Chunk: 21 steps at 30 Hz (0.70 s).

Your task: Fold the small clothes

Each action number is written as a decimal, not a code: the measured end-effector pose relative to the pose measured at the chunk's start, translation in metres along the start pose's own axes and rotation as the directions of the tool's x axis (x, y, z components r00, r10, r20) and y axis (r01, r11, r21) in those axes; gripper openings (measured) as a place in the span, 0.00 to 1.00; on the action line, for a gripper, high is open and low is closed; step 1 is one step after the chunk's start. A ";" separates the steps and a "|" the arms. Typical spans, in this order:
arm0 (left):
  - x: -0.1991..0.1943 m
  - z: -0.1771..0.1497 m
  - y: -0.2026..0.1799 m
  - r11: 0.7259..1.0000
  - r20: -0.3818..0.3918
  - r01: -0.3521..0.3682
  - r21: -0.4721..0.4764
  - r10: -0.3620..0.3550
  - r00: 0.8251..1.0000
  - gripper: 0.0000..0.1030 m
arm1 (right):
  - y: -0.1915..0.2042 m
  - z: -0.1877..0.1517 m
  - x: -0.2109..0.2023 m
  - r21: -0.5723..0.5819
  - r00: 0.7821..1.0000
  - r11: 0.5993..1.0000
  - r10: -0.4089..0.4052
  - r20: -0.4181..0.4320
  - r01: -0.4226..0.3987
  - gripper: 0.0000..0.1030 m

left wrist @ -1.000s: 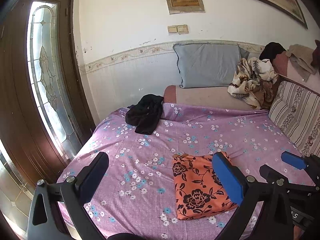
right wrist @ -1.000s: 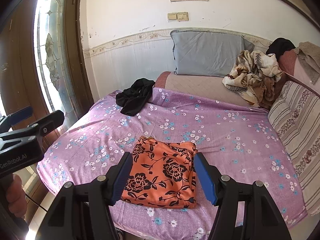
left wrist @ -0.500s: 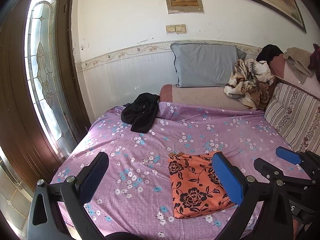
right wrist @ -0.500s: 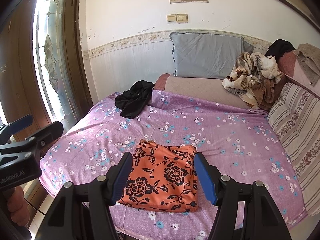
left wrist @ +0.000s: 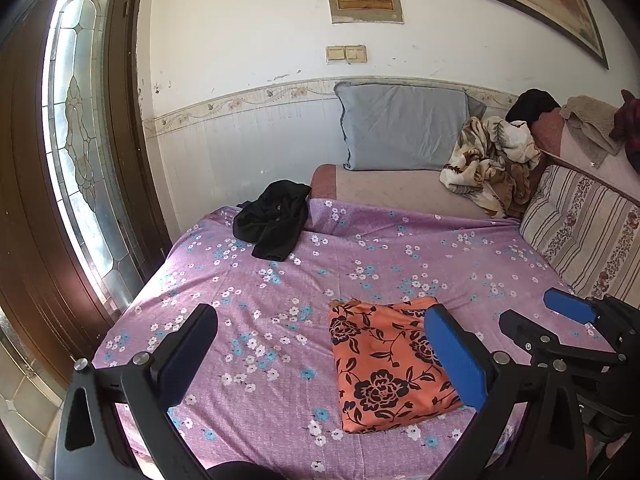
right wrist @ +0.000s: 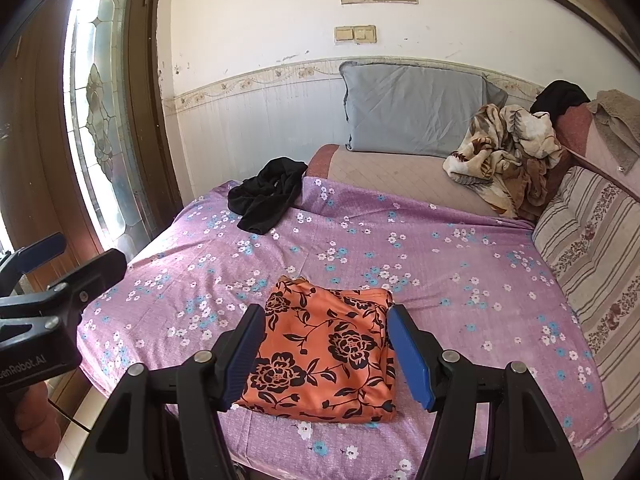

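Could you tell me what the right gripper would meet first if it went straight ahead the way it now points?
Most likely the folded orange floral garment. It lies on the purple bedsheet, framed between the open fingers of the right gripper, with nothing visible in between, though depth is hard to judge.

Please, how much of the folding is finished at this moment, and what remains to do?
Done: the orange cloth lies folded flat on the sheet. In hand: nothing; the left gripper and right gripper are both open and hold no cloth. Left: the black cloth lies crumpled at the far edge of the sheet, not yet folded. So roughly one piece done, one to go.
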State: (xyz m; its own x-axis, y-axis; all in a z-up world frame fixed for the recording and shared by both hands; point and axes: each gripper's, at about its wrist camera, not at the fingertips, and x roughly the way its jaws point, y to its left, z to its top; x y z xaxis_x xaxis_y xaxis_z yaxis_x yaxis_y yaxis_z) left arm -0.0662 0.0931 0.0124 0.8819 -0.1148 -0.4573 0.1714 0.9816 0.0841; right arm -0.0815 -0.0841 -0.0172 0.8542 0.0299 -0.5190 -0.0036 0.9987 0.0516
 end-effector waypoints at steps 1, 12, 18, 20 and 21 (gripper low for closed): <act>0.001 -0.001 0.000 1.000 -0.002 0.002 0.000 -0.002 1.000 1.00 | 0.001 0.000 0.000 -0.001 1.000 1.000 0.000 -0.001 0.000 0.65; 0.016 -0.003 0.008 1.000 -0.027 0.016 -0.027 -0.017 0.999 1.00 | 0.009 0.002 0.012 -0.016 1.000 1.000 -0.003 -0.013 0.003 0.65; 0.026 -0.005 0.010 0.999 -0.032 0.026 -0.037 -0.027 0.999 1.00 | 0.009 0.005 0.020 -0.015 1.000 1.000 -0.010 -0.012 0.010 0.65; 0.030 -0.007 0.011 0.999 -0.040 0.031 -0.043 -0.033 0.999 1.00 | 0.010 0.008 0.025 -0.017 1.000 1.000 -0.013 -0.014 0.013 0.65; 0.033 -0.009 0.011 0.998 -0.045 0.032 -0.045 -0.034 0.998 1.00 | 0.011 0.008 0.027 -0.017 1.000 1.000 -0.014 -0.014 0.014 0.65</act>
State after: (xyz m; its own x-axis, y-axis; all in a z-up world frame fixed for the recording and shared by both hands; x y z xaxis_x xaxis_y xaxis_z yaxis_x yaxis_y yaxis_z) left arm -0.0394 0.1014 -0.0091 0.8548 -0.1415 -0.4994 0.1799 0.9833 0.0294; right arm -0.0543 -0.0731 -0.0234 0.8466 0.0161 -0.5319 -0.0003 0.9996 0.0298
